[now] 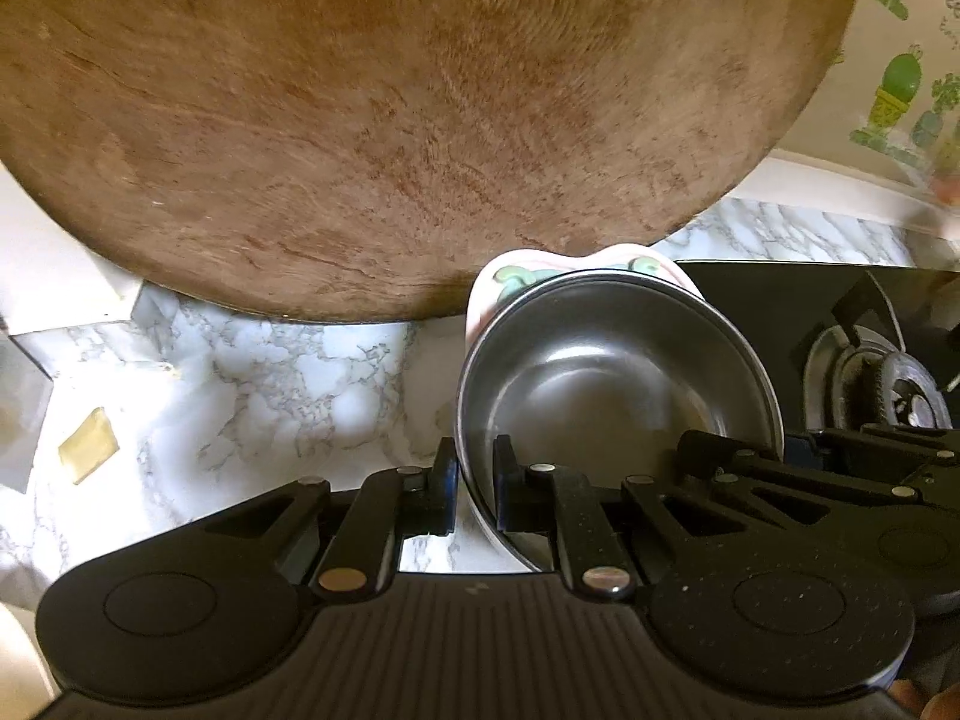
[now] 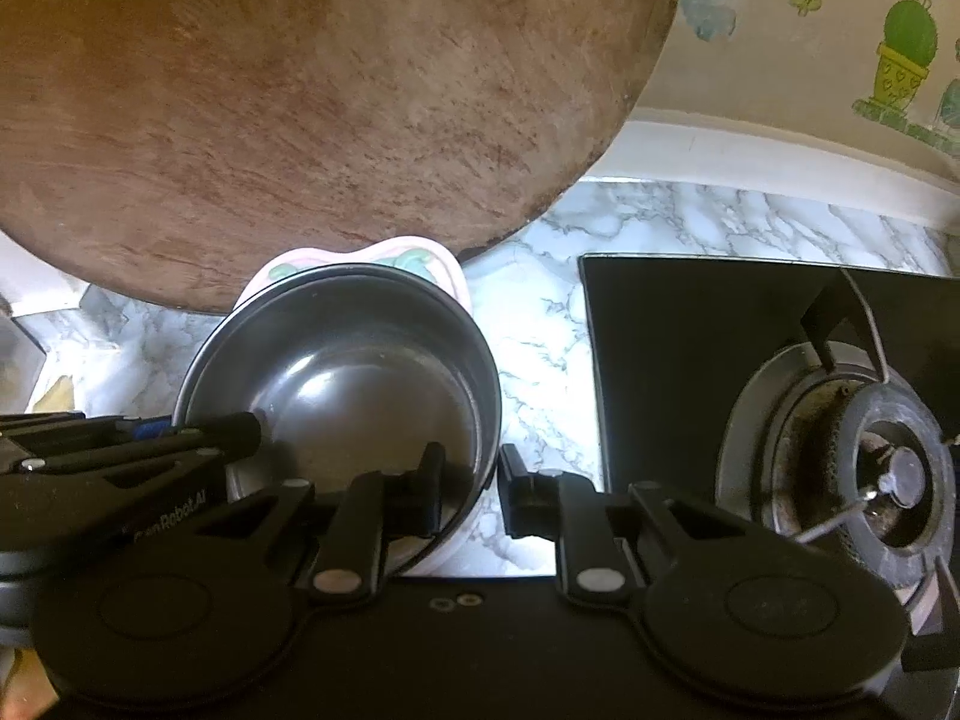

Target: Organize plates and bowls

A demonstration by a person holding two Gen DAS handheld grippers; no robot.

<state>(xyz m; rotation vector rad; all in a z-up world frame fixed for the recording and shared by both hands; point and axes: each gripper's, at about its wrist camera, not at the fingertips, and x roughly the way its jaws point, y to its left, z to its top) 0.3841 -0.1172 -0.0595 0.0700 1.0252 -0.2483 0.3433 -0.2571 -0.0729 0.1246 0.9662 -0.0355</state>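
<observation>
a round steel bowl sits nested inside a pale pink scalloped ceramic bowl with green markings, and the pair rests on the white marble-patterned counter. the far edge of the pink bowl touches, or nearly touches, the large round brown wooden board that stands up behind it and fills the far side of both views.

the left gripper is clamped on the near left rim of the steel bowl, one finger outside the wall and one inside, with the rim pinched between the pads. from the right wrist view this same tool comes in from the left, its tip reaching over the bowl's rim.

the right gripper straddles the near right rim of the steel bowl: its left finger is inside the bowl, its right finger outside over the counter. a gap shows between the outer finger and the bowl wall, so its jaws stand apart around the rim rather than pressing on it.

just right of the bowls lies a black glass gas stove, its round burner near and to the right. the wall behind carries green cactus stickers.
</observation>
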